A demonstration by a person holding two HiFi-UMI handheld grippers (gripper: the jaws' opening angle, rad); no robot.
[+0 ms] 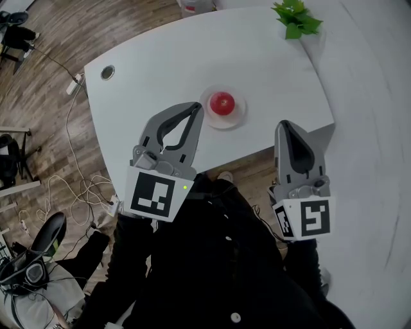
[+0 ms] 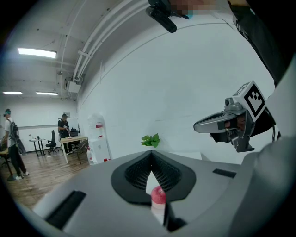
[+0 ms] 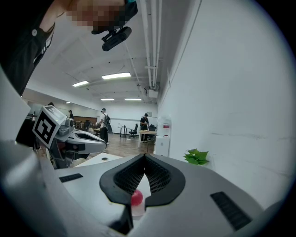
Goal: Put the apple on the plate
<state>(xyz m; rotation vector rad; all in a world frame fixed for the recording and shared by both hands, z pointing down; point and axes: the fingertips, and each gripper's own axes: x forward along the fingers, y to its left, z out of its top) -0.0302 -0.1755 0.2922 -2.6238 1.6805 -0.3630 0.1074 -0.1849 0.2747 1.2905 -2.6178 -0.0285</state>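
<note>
**Black jacket (image 1: 218, 257) low in the frame, two closed grippers above it, apple already on its plate**

Closest to the head camera is the person's dark clothing, filling the bottom centre of the head view. Just above it sit the two marker cubes. The left gripper (image 1: 194, 110) reaches toward the middle of the frame. The right gripper (image 1: 284, 126) stands at centre right. Each gripper's own view shows its jaws pinched together at the tips with nothing between them. The red shape seen through the gap below the tips is the fruit farther off, not something gripped.

Beyond the tips, near the table's (image 1: 167, 58) front edge, the apple (image 1: 222, 103) rests on the small pale plate (image 1: 239, 116). It lies ahead of both grippers and between them. The left tips are just beside the plate's rim, and the right gripper is well apart from it across the table corner. The apple is round, so it offers no long axis to line up with.

To my eye the placing looks done, and neither gripper needs to close in again.

Farther back, at the upper right, a green plant (image 1: 295, 18) stands against the white wall.
</note>
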